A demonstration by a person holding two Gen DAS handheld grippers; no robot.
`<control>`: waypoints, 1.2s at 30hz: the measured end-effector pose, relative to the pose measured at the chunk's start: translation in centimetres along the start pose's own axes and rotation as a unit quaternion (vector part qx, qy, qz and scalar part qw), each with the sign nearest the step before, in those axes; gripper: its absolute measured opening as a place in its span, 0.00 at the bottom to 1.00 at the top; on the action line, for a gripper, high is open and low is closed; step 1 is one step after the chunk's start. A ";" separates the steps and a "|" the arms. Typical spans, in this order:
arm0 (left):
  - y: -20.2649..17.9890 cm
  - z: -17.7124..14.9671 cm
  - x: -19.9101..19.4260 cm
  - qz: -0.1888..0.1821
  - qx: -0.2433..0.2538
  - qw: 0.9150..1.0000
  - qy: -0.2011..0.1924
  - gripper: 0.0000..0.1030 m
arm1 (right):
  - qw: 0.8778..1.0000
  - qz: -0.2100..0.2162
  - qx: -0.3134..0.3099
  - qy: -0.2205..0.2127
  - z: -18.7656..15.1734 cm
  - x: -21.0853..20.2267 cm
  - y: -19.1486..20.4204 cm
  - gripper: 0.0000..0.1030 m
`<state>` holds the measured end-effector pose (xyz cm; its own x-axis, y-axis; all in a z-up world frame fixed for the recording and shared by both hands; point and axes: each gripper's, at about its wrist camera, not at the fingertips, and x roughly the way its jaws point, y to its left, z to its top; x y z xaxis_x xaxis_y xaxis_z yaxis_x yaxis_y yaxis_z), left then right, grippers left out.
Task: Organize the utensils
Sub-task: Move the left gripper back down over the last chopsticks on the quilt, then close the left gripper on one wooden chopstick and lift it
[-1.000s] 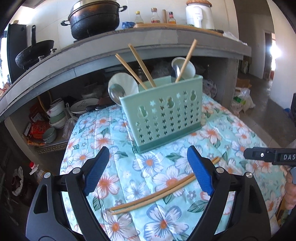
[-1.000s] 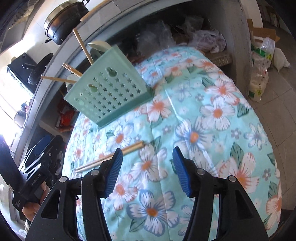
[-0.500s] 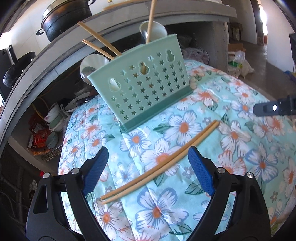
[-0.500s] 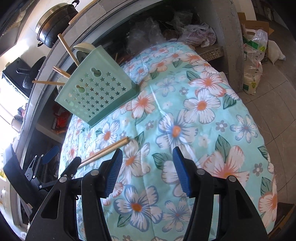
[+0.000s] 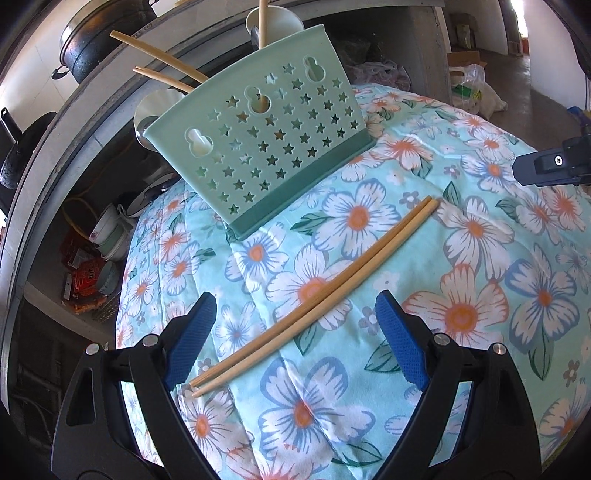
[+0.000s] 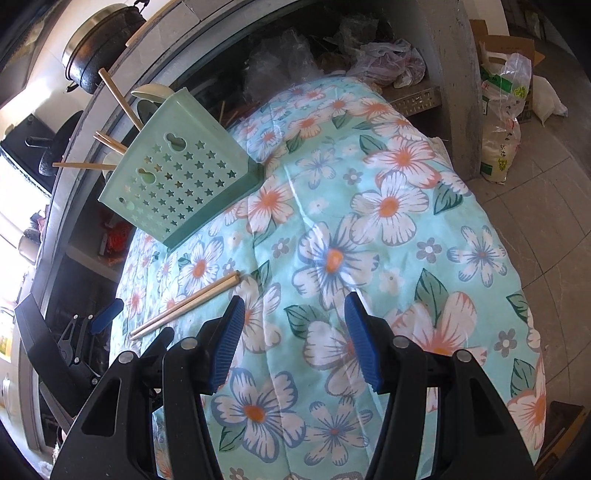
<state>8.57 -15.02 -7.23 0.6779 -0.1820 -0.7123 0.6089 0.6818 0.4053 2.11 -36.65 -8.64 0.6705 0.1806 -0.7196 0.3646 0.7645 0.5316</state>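
Observation:
Two wooden chopsticks [image 5: 325,291] [image 6: 184,304] lie side by side on the flowered tablecloth [image 5: 461,258]. My left gripper [image 5: 295,332] hangs open just above them, its blue pads either side of their lower half without touching. A mint-green utensil holder [image 5: 266,147] [image 6: 177,184] with star holes stands behind them, with several chopsticks and two spoons in it. My right gripper [image 6: 293,339] is open over bare cloth to the right of the chopsticks, nothing between its pads. Its tip [image 5: 546,168] shows at the right edge of the left wrist view.
A concrete counter [image 5: 55,140] with a black pot [image 5: 107,33] runs behind the table. Bowls and packets [image 5: 103,251] sit on the shelf below it. Plastic bags [image 6: 506,122] and a box stand on the floor at the right. The cloth drops off at the table's rounded edge.
My left gripper has come down and forward over the two loose chopsticks and rolled, so the holder now looks tilted. My right gripper has barely shifted. Both stay open.

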 end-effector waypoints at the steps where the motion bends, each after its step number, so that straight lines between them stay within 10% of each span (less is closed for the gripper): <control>1: 0.0 0.0 0.0 0.000 0.001 1.000 0.001 0.81 | 1.000 0.000 0.001 0.003 0.0 0.1 0.0 0.53; 26: -0.1 -0.9 0.3 -0.029 0.002 0.999 -0.027 0.81 | 0.999 0.000 0.002 0.033 -0.4 1.9 0.0 0.53; 36: -2.3 -1.5 0.4 -0.021 0.083 0.995 -0.042 0.34 | 0.999 0.003 0.005 0.035 -0.5 2.0 -0.3 0.53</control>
<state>6.83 -15.56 -9.28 0.6779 -0.2705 -0.6836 0.6924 0.5476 0.4699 3.05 -36.18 -10.45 0.6263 0.2286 -0.7453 0.3671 0.7569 0.5407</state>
